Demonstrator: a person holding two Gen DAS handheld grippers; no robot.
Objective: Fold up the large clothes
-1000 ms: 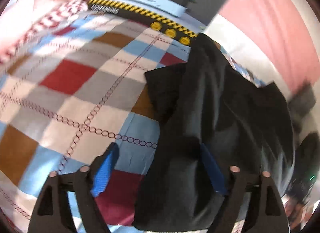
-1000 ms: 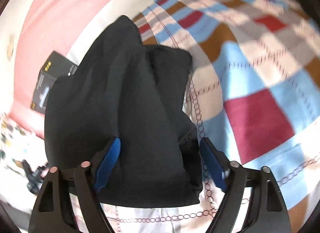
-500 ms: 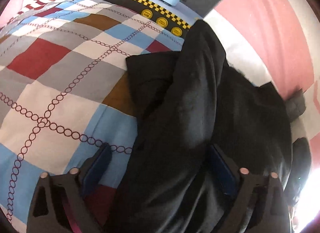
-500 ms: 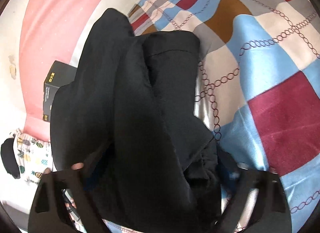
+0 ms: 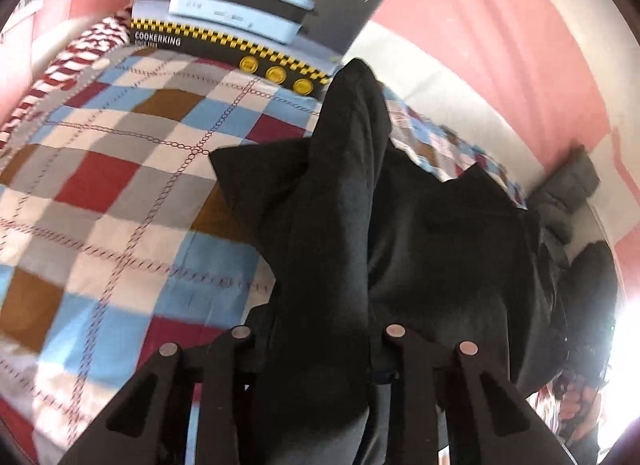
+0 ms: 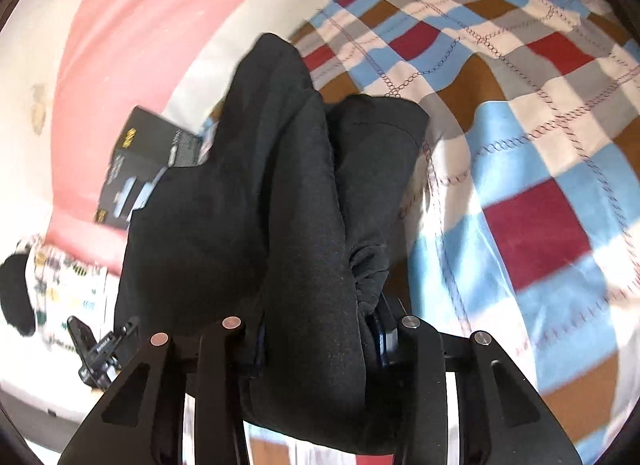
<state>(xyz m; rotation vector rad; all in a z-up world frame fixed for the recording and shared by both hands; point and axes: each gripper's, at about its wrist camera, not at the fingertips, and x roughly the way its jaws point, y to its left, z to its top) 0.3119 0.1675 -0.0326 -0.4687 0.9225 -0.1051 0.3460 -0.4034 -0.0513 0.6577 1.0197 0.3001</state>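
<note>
The black garment (image 5: 332, 233) was bunched up in thick folds on the checkered blanket (image 5: 120, 185), its near end lifted between both grippers. The left gripper (image 5: 316, 345) was closing on one fold of it, and the right gripper (image 6: 316, 329) was closing on another, cloth wedged between the jaws. A Cookerking box (image 5: 256, 13) sat past the blanket against the pink wall (image 5: 500, 25).

Black garment (image 5: 328, 233), bedspread (image 5: 120, 185) checked red, blue, brown, grey and white, pink wall (image 5: 480, 25)
</note>
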